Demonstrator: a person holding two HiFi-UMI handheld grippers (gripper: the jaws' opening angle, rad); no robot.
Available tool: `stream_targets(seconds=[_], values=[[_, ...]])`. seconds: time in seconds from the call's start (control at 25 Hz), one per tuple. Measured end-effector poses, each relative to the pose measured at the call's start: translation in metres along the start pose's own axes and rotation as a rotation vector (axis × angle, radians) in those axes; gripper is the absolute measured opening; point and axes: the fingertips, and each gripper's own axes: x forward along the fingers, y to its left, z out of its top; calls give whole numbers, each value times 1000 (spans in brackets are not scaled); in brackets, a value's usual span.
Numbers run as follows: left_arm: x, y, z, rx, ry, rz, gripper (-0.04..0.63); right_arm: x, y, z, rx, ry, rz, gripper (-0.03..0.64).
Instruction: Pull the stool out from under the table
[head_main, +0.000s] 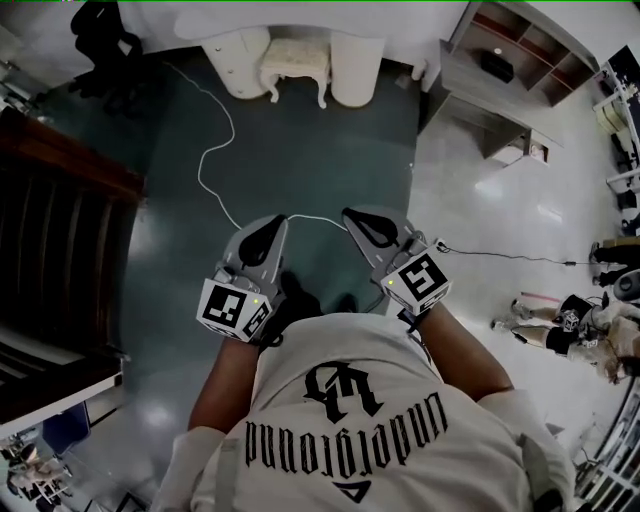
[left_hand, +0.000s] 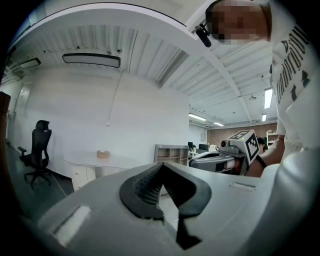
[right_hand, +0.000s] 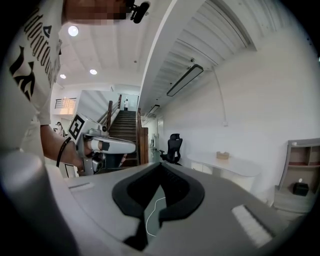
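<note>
A small white stool (head_main: 293, 65) with curved legs stands tucked under the white table (head_main: 200, 20) at the far end of the dark floor. I hold both grippers level in front of my chest, well short of the stool. The left gripper (head_main: 274, 224) and the right gripper (head_main: 354, 216) are both shut, with nothing between the jaws. The left gripper view has its own shut jaws (left_hand: 162, 169), the table (left_hand: 100, 160) and the right gripper (left_hand: 222, 159). In the right gripper view, past its shut jaws (right_hand: 160, 169), are the table (right_hand: 225, 165) and the left gripper (right_hand: 112, 146). Neither gripper view shows the stool.
A white cable (head_main: 215, 150) snakes over the floor between me and the stool. A black office chair (head_main: 100, 40) stands at the far left, and a dark wooden staircase (head_main: 60, 230) runs along the left. A grey shelf unit (head_main: 510, 70) is at the far right.
</note>
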Motion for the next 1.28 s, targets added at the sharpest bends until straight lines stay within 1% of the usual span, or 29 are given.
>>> stream_targets(seconds=[0.16,0.36,0.6,0.72,0.84,0.96,1.08,1.28], values=[[-1,32,2,-4,5,-7,5,29,-3,1,5,-2,-12,0],[-9,86,4,9,2,-29,5,78,-8,2,20,-1,-41,0],[-24,148,17,14,14,-61,5,140,2,10,11,3,-65,0],[-25,171,16,7,13,-74,5,162,4,13,14,7,-78,0],[-20,183,16,-4,13,-84,5,176,3,13,15,29,-69,0],[-9,192,16,-5,16,-95,5,186,-8,9,25,38,-76,0],[6,204,13,-4,24,-87,5,199,-22,4,34,43,-59,0],[42,232,9,-1,45,-71,5,227,-66,-1,47,37,-49,0]])
